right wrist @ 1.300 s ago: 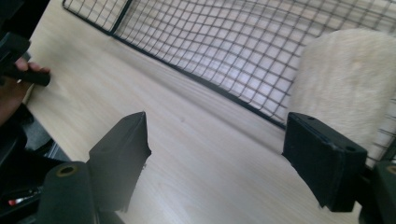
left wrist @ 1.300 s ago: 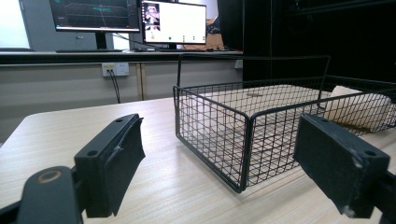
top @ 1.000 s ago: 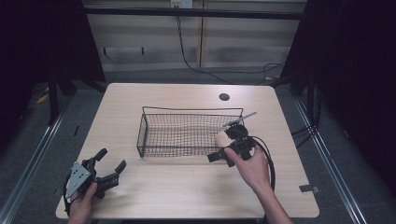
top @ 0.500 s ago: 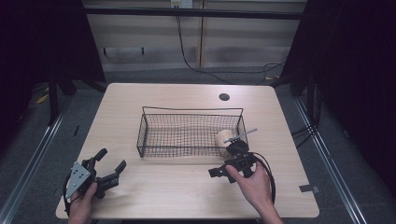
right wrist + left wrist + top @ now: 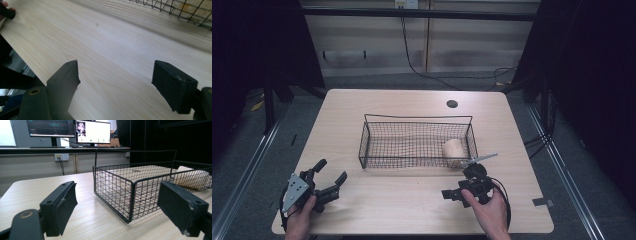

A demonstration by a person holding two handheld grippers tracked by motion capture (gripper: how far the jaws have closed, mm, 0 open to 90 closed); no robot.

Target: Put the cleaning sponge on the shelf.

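A black wire basket [image 5: 417, 118] stands in the middle of the wooden table [image 5: 412, 210]. A beige roll [image 5: 453, 148] lies inside it at its right end. My right gripper [image 5: 455, 187] is in front of the basket's right end, low over the tabletop, with its jaws pointing left. It is open, and between its jaws there is only bare wood [image 5: 112, 37]. My left gripper [image 5: 331, 170] rests open at the front left corner. It faces the basket [image 5: 113, 187] and the roll [image 5: 192, 178], well short of both.
A round cable hole [image 5: 452, 104] sits near the table's far edge. The basket's lower edge [image 5: 175, 7] crosses the top right of the right gripper view. Beyond the table, monitors [image 5: 75, 130] stand on a far desk. Dark floor surrounds the table.
My right gripper has drawn back from the basket's right end toward the table's near edge and sunk lower. The roll stays in the basket. The left gripper has not moved.
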